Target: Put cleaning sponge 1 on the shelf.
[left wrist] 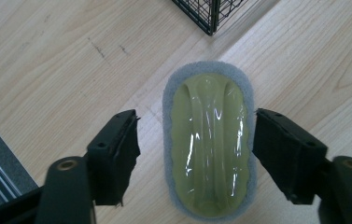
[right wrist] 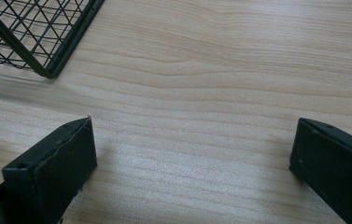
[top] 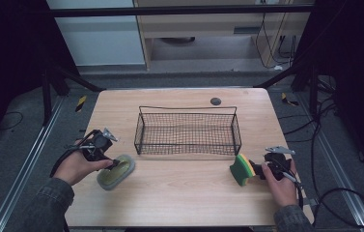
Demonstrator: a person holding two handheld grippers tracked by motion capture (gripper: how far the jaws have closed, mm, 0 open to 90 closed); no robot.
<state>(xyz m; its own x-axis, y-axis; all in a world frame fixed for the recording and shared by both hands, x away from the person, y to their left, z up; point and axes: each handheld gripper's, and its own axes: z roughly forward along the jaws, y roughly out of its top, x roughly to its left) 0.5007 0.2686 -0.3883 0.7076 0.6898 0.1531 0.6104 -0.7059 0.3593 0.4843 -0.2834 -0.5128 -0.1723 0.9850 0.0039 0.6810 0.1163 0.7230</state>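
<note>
The left claw (left wrist: pixel 194 154) sits right over a scrub pad with a yellow-green plastic grip (left wrist: pixel 209 140), jaws straddling its two long sides. One jaw looks about touching the edge, the other stands a bit off, so it's released, not pinching yet. The pad lies flat on the desk (top: pixel 179 193), just short of the near corner of the wire basket (top: pixel 188 130) ahead of the claw.

Handling-wise it looks light. The grey foam rim should squash easily, while the glossy plastic hump on top looks stiff and probably slick. Best bet is squeezing across the narrow width at the middle, low enough to catch the plastic body and not just the foam, or it might twist out.

The right claw (right wrist: pixel 192 168) is wide open with bare desk between its jaws. In the high view a green and yellow sponge (top: pixel 241 169) sits right at its tips, just off to one side. That one's soft all over, so any grab across it should hold.

The basket looks empty.
</note>
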